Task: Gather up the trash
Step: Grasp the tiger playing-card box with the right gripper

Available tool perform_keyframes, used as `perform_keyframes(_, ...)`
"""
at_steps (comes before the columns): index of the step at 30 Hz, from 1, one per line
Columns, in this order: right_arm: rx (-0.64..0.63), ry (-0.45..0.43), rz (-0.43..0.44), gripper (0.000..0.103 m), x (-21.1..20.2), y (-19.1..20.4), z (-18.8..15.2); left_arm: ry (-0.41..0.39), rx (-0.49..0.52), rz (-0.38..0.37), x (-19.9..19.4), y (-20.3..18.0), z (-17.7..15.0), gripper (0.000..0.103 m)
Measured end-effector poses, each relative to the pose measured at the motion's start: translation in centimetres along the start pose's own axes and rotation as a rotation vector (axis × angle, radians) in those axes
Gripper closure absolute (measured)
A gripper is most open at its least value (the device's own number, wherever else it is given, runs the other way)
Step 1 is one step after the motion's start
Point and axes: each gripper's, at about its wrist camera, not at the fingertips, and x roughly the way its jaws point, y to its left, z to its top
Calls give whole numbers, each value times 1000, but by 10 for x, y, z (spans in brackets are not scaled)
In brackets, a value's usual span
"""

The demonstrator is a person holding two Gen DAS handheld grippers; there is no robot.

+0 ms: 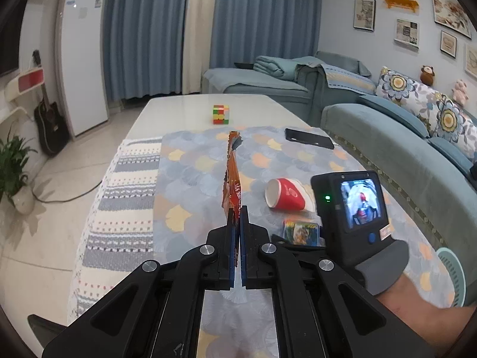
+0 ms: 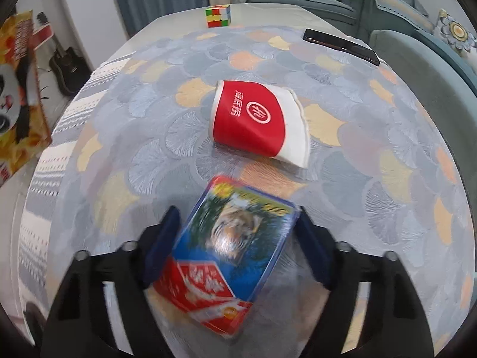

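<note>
Above a coffee table (image 1: 179,110) draped in a fan-patterned cloth (image 1: 193,185), the left gripper (image 1: 237,211) is held level, its blue pads pinched tight on an orange snack wrapper (image 1: 232,176) that stands edge-on and clear of the cloth. The right gripper (image 2: 238,223) tilts down toward the table, fingers spread either side of a blue-and-red card pack (image 2: 226,253) with a tiger on its face; motion blur makes it hard to say whether the pads touch it. Just beyond the pack lies a crushed red-and-white paper cup (image 2: 256,119) on its side. Only the right wrist view shows the wrapper's printed face, a panda, at far left. The left view alone catches a mint-green basket (image 1: 454,271) by the sofa. A Rubik's cube (image 1: 221,114) and black phone (image 1: 308,138) sit farther back.
</note>
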Motion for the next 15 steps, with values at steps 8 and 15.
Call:
perform_keyframes(8,-121,-91,8,42,-39,-7,-22,-38,53,8,-15,-11,-2,103)
perform_keyframes(15,-224,-307,-43,43,-112,-12,-38,-75,63,-2,-22,-19,-1,103)
